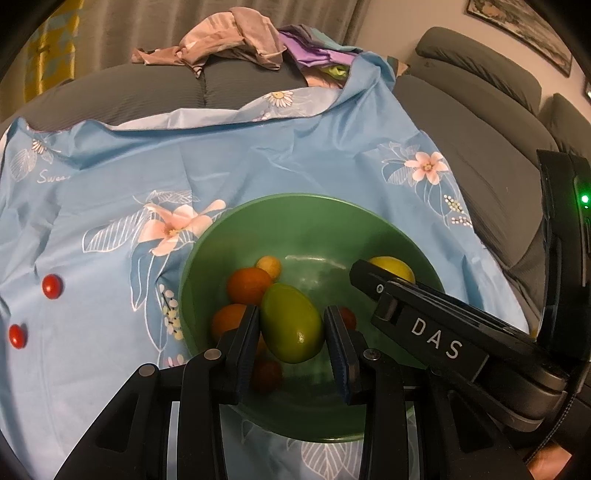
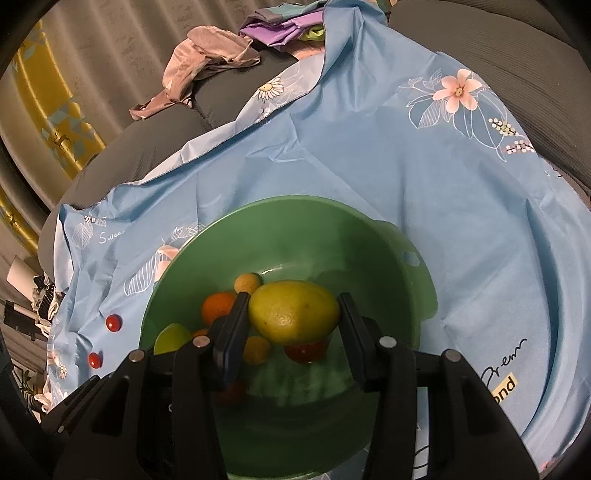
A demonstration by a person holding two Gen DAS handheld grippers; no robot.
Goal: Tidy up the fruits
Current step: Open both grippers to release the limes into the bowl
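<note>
A green bowl point(image 1: 207, 251) point(image 2: 369, 236) sits on a blue floral sheet and holds several fruits. My left gripper point(image 1: 291, 328) hangs over the bowl with its fingers on either side of a green mango point(image 1: 291, 325), touching or nearly touching it. My right gripper point(image 2: 293, 314) is shut on a yellow lemon point(image 2: 293, 312) above the bowl; it also shows in the left wrist view point(image 1: 393, 267). Oranges point(image 1: 249, 284) point(image 2: 218, 306), small yellow fruits point(image 1: 269, 265) point(image 2: 247, 282) and red fruits point(image 2: 306, 350) lie in the bowl. Two red tomatoes point(image 1: 51, 286) point(image 2: 113, 323) lie on the sheet to the left.
The blue floral sheet point(image 1: 110, 192) point(image 2: 369, 147) covers a grey sofa point(image 1: 480, 129). A heap of clothes point(image 1: 236, 33) point(image 2: 207, 51) lies at the back. A curtain hangs behind.
</note>
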